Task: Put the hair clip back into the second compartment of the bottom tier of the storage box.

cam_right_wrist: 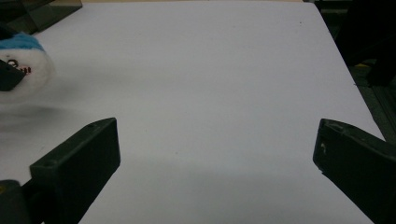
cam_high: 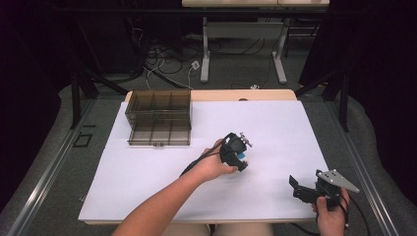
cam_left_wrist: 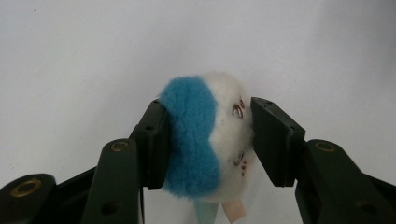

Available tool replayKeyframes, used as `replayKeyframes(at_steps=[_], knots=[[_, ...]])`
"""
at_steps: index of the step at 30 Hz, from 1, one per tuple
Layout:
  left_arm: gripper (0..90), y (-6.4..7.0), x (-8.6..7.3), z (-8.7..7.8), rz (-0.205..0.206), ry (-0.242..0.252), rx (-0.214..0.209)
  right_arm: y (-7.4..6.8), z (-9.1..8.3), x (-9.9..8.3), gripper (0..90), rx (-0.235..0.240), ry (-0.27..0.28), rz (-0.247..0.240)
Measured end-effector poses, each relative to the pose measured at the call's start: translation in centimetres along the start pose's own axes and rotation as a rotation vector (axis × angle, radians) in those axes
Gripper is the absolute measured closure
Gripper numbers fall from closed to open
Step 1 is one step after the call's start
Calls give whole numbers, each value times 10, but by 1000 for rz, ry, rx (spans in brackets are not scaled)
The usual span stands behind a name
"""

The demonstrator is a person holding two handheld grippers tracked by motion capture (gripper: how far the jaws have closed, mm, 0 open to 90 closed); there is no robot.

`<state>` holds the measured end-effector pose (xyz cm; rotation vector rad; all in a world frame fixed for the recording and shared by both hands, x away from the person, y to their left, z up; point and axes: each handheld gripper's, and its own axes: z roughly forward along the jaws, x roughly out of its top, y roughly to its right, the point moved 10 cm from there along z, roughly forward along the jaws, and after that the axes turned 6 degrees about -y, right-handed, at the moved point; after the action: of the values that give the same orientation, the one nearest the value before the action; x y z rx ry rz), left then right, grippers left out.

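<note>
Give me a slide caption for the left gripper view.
Left gripper closed on a blue-and-white plush toy above the white table surface.

Left forearm [cam_high: 162,204] reaching diagonally in from the bottom edge toward mid-bench, bare, hand [cam_high: 214,166] wrapped around the left claw [cam_high: 237,156]. Jaws of that claw pressed in from both sides on a blue-and-white plush toy [cam_left_wrist: 208,137], pads denting the fur. Right hand [cam_high: 330,216] low at the near right corner, gripping the right claw [cam_high: 300,189], pointed left. Its jaws spread wide apart, nothing between them.
</note>
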<state>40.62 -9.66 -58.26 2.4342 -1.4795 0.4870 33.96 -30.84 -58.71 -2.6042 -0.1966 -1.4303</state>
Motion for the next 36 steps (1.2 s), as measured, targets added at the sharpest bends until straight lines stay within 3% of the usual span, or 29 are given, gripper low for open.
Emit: replayKeyframes(at_steps=[1, 2, 3, 10, 24, 29, 36], knots=[[515, -1, -2, -1, -6, 1, 1, 0, -2, -3, 4, 3, -38, -18], [515, -3, -3, -2, -11, 3, 2, 0, 3, 3, 4, -8, 28, -6], [514, -5, -4, -3, -9, 3, 6, -1, 2, 1, 4, 0, 2, -8], [514, -13, -12, -8, -33, 10, 8, -3, 4, 0, 8, 7, -18, -18], [514, -24, -22, -18, -64, 42, 20, -6, 8, 1, 41, 14, -22, -31], [514, -26, -22, -21, -73, 67, 23, -10, 11, 2, 43, 23, -25, -34], [514, -22, -23, -20, -61, 63, 19, -11, 13, 1, 58, 25, -31, -45]])
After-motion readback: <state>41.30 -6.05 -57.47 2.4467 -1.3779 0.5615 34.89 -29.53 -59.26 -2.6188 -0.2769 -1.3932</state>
